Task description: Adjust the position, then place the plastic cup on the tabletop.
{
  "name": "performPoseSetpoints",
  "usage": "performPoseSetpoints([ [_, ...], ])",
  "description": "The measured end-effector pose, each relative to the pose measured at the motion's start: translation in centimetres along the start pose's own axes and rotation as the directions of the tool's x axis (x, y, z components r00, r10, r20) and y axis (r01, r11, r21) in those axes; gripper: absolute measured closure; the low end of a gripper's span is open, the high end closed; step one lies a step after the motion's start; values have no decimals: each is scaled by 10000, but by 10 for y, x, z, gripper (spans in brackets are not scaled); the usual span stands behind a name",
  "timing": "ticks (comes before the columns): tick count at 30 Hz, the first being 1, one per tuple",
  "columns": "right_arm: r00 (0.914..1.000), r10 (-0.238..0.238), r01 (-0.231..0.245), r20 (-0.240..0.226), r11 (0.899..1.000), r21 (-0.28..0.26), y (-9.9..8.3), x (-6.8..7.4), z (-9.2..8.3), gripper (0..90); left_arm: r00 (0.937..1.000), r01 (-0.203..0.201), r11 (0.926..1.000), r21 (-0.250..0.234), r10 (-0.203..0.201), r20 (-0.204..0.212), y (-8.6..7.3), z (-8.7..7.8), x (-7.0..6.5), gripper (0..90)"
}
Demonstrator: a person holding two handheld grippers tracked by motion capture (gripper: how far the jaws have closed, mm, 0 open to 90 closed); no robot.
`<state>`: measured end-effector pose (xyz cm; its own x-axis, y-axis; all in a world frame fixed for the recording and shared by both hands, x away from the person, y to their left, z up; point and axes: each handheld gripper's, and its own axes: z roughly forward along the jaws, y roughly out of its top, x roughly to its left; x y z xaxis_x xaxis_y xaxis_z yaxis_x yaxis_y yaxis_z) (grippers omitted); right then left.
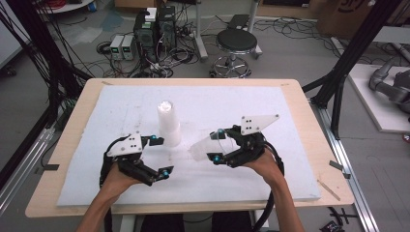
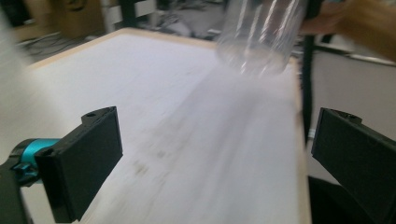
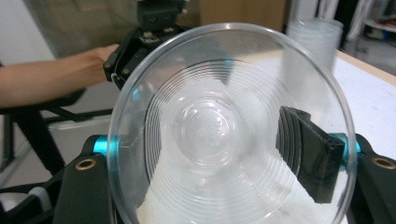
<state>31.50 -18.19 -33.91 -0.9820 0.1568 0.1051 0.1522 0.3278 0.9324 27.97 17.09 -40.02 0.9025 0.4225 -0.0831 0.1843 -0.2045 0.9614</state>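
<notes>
A stack of clear plastic cups (image 1: pixel 167 123) stands mouth-down on the white foam board (image 1: pixel 270 106), and it shows at the back in the right gripper view (image 3: pixel 312 41). My right gripper (image 1: pixel 218 145) is shut on a single clear cup (image 1: pixel 204 147), which lies on its side, pointing left. In the right gripper view the cup's open mouth (image 3: pixel 229 126) faces the camera between the gripper's (image 3: pixel 219 140) black jaws. My left gripper (image 1: pixel 162 156) is open just right of the stack's base. Its jaws (image 2: pixel 219 154) stand wide apart with nothing between them, and the held cup (image 2: pixel 261 32) hangs blurred ahead.
The foam board covers most of a wooden table (image 1: pixel 72 125). Beyond the table's far edge are a black stool (image 1: pixel 236 43), computer boxes (image 1: pixel 154 29) and loose cables on the floor. A black frame post (image 1: pixel 338 92) stands at the right.
</notes>
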Motion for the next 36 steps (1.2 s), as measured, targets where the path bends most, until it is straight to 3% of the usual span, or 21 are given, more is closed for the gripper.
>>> performPoseSetpoints([
  [1, 9992, 89, -100, 390, 9996, 269, 2, -2, -2, 314, 9985, 205, 9998, -42, -207, -510, -8, -9, 5, 18],
  [4, 9938, 227, -310, 1089, 9967, 745, 5, -6, -4, 314, 9893, 429, 9990, -86, -437, -1390, -20, -20, 12, 18],
  [5, 9897, 314, -444, 1395, 9948, 914, 7, -7, -5, 318, 9893, 429, 9990, -86, -437, -1390, -20, -20, 12, 18],
  [6, 9849, 391, -591, 1689, 9916, 1149, 8, -8, -5, 319, 9783, 517, 9986, -73, -521, -2007, -28, -26, 15, 18],
  [7, 9777, 492, -790, 2042, 9870, 1400, 10, -9, -5, 320, 9734, 617, 9980, -151, -635, -2202, -32, -29, 17, 18],
  [8, 9700, 486, -886, 2384, 9832, 1598, 12, -11, -4, 320, 9734, 617, 9980, -151, -635, -2202, -32, -29, 17, 18],
  [9, 9629, 565, -1074, 2640, 9773, 1827, 13, -12, -4, 320, 9585, 728, 9970, -255, -770, -2745, -39, -33, 20, 18],
  [10, 9540, 579, -1206, 2943, 9724, 1997, 15, -14, -3, 320, 9506, 792, 9965, -253, -831, -2990, -43, -35, 21, 18],
  [13, 9274, 679, -1658, 3678, 9562, 2414, 19, -19, 0, 320, 9311, 971, 9952, -123, -952, -3521, -53, -38, 25, 18],
  [14, 9274, 679, -1658, 3678, 9562, 2414, 19, -19, 0, 320, 9311, 971, 9952, -123, -952, -3521, -53, -38, 25, 18],
  [15, 9137, 641, -1839, 4013, 9458, 2678, 22, -22, 3, 320, 9219, 1143, 9933, -159, -1120, -3709, -60, -39, 28, 18],
  [18, 9040, 594, -2017, 4234, 9324, 2998, 25, -25, 8, 320, 9165, 1345, 9908, -121, -1290, -3788, -68, -38, 31, 18],
  [21, 8997, 609, -2135, 4323, 9252, 3138, 28, -28, 12, 322, 9187, 1322, 9912, -83, -1256, -3743, -72, -36, 33, 18],
  [36, 8949, 721, -2260, 4404, 9243, 3077, 29, -30, 12, 326, 9154, 1341, 9903, -376, -1383, -3780, -74, -39, 36, 18],
])
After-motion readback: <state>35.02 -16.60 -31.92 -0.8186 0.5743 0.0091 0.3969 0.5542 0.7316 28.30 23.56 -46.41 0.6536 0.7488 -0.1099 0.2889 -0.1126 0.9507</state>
